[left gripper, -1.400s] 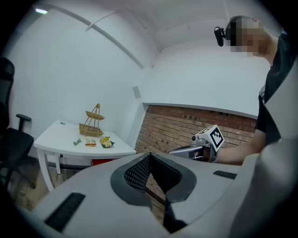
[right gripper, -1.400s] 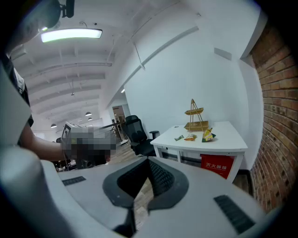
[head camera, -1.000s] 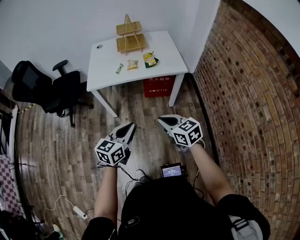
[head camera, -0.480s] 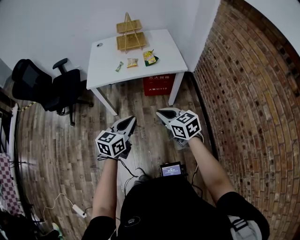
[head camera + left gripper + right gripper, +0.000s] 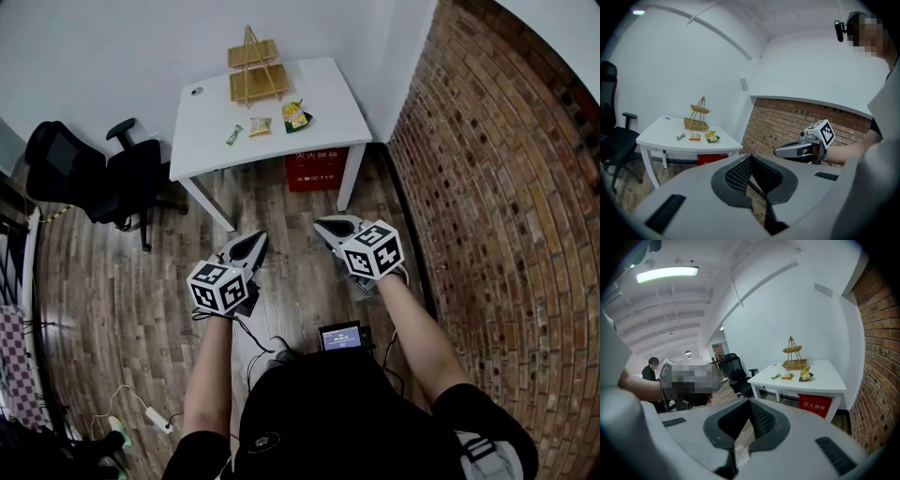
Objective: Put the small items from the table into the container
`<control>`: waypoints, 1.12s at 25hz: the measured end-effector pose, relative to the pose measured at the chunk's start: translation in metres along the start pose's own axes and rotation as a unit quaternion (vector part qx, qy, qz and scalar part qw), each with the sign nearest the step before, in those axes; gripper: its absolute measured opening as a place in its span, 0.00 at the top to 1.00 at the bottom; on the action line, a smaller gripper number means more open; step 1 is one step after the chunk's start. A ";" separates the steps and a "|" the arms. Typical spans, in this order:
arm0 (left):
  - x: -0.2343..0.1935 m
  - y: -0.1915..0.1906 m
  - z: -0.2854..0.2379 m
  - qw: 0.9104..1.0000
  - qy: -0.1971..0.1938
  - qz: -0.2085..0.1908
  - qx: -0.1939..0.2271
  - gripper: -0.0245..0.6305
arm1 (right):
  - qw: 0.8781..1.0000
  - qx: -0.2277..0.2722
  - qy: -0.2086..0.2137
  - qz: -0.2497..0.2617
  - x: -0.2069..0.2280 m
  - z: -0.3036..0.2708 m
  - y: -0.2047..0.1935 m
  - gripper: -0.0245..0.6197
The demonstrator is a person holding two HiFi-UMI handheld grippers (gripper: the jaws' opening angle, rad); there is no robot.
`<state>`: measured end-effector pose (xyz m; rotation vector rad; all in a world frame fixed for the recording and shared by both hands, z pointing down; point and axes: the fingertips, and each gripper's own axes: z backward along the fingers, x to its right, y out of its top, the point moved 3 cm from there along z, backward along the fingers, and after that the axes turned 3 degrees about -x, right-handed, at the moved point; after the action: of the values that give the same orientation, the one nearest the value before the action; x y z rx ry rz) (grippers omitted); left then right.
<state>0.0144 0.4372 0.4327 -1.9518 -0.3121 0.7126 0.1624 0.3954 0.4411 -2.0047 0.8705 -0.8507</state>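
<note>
Far ahead stands a white table [image 5: 281,131] carrying a two-tier bamboo rack [image 5: 255,75] and three small snack packets: a green one [image 5: 234,136], an orange one [image 5: 261,127] and a yellow-green one [image 5: 298,115]. My left gripper [image 5: 255,239] and right gripper [image 5: 323,225] hover over the wooden floor, well short of the table, both shut and empty. In the left gripper view the shut jaws [image 5: 750,161] point toward the rack [image 5: 698,117], with the right gripper [image 5: 780,151] alongside. The right gripper view shows shut jaws [image 5: 749,404] and the packets [image 5: 787,376] beyond.
A red box [image 5: 315,169] sits under the table. A black office chair [image 5: 94,173] stands left of it. A brick wall [image 5: 497,187] runs along the right side. Cables and a power strip [image 5: 155,427] lie on the floor at the lower left.
Both grippers have drifted a little forward toward the table, still shut and empty. The items on the table have not moved.
</note>
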 end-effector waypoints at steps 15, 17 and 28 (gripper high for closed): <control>0.009 0.016 -0.057 1.000 0.019 0.018 0.016 0.95 | 1.000 0.006 0.023 -0.009 0.066 0.014 0.000 0.95; 0.003 0.019 -0.063 1.000 0.020 0.017 0.015 0.95 | 1.000 0.006 0.024 -0.014 0.073 0.009 0.002 0.95; -0.084 0.039 -0.095 1.000 -0.001 0.024 0.006 0.95 | 1.000 -0.008 -0.009 -0.028 0.110 -0.062 0.033 0.95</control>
<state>0.0019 0.3078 0.4594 -1.9523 -0.2637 0.7461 0.1633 0.2685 0.4720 -2.0555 0.8176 -0.8579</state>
